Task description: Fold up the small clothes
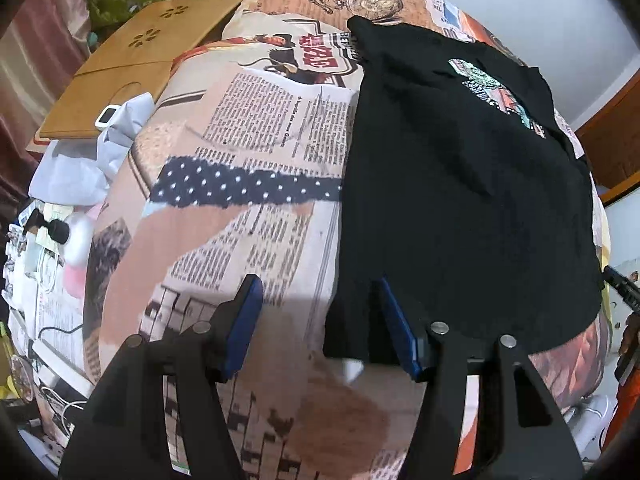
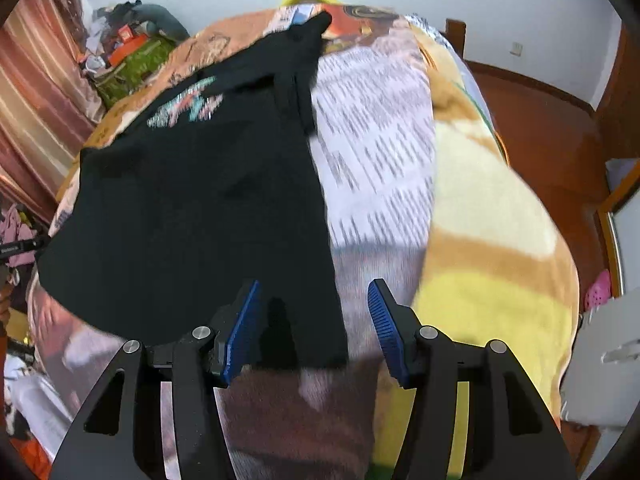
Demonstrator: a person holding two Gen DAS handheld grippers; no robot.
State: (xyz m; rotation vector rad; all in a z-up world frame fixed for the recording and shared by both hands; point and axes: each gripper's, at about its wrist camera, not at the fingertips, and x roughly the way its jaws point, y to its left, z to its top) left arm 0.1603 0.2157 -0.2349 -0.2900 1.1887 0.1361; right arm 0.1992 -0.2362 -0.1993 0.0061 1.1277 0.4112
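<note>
A small black T-shirt (image 1: 460,184) with a coloured chest print lies spread flat on a bed covered by a newspaper-print sheet (image 1: 256,208). My left gripper (image 1: 316,292) is open and hovers over the shirt's near left corner, with nothing between the blue pads. In the right wrist view the same shirt (image 2: 192,208) lies left of centre. My right gripper (image 2: 314,292) is open above the shirt's near right corner and holds nothing.
A wooden lap tray (image 1: 132,68) and crumpled white cloth (image 1: 92,152) sit at the bed's far left. Clutter and cables (image 1: 36,264) line the left side. A yellow and tan blanket (image 2: 492,240) covers the bed's right side, with red-brown floor (image 2: 540,128) beyond.
</note>
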